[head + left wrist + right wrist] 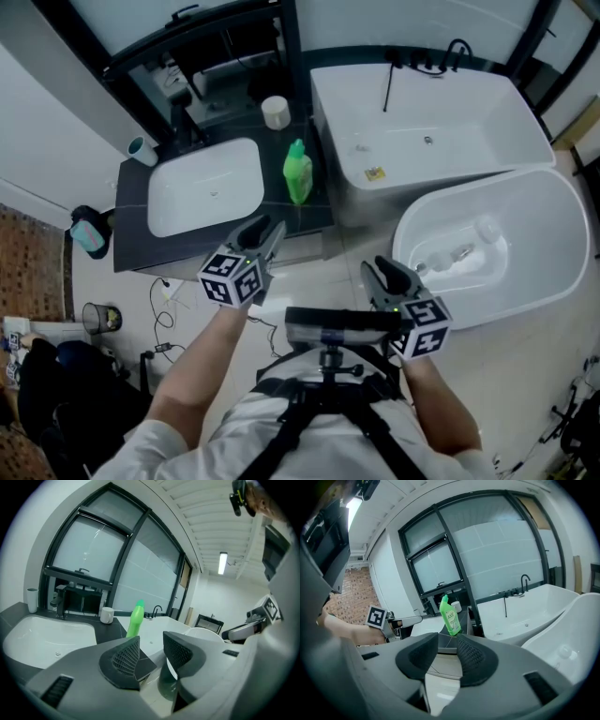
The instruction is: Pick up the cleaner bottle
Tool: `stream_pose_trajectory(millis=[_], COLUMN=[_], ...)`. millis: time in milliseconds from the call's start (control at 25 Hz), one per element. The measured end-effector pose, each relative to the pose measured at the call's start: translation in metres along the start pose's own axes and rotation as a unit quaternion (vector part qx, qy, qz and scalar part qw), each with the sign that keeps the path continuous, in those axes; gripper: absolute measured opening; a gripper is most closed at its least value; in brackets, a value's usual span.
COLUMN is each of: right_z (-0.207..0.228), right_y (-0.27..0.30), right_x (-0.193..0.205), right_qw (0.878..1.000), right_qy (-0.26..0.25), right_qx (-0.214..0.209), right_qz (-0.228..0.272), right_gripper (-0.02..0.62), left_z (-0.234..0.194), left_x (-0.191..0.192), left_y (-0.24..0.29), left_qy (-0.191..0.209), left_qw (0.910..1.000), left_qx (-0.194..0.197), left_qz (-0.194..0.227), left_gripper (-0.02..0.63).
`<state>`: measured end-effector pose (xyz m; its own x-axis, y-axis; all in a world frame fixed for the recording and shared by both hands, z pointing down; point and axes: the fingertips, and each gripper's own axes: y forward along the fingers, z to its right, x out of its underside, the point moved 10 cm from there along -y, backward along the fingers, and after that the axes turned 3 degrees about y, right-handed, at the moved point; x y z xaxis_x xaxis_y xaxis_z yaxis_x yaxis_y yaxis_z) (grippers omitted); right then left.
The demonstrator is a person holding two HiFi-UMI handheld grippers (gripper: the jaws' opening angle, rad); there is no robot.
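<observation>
The green cleaner bottle (298, 173) stands upright on the dark counter (131, 253), just right of the white sink basin (206, 192). My left gripper (265, 232) hovers at the counter's front edge, short of the bottle and slightly to its left, open with nothing between its jaws. In the left gripper view the bottle (136, 619) rises beyond the open left gripper (150, 645), apart from it. My right gripper (384, 272) hangs lower right, over the floor, open and empty. In the right gripper view the bottle (450, 617) stands well beyond the right gripper (447, 651).
A white cup (275, 111) sits behind the bottle and another cup (142, 150) at the counter's left corner. A rectangular white tub (422, 131) with a black tap adjoins the counter on the right. An oval tub (497, 244) lies nearer. A waste bin (98, 317) stands on the floor.
</observation>
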<state>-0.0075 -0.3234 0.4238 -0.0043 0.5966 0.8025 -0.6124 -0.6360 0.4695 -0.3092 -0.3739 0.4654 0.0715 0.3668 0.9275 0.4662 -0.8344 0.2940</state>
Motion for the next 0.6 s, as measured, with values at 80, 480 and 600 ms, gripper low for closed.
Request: stream_pose_trajectory(millis=[80, 480, 600], right_z=[0.003, 0.020, 0.023], right_y=[-0.001, -0.010, -0.013], right_x=[-0.001, 0.005, 0.006], right_qw=[1.000, 0.999, 0.999], right_qy=[0.002, 0.004, 0.007], right_qx=[0.002, 0.031, 0.039], right_qz=[0.000, 0.007, 0.009], right_gripper=[0.130, 0.130, 0.130], left_z=[-0.004, -0.023, -0.027], left_x=[-0.001, -0.010, -0.013], left_y=[0.007, 0.042, 0.053], left_qy=[0.003, 0.022, 0.030], left_qw=[1.0000, 0.9996, 0.9993], left_qx=[-0.003, -0.012, -0.010], left_qz=[0.003, -0.010, -0.019], left_gripper=[0.158, 0.158, 0.158])
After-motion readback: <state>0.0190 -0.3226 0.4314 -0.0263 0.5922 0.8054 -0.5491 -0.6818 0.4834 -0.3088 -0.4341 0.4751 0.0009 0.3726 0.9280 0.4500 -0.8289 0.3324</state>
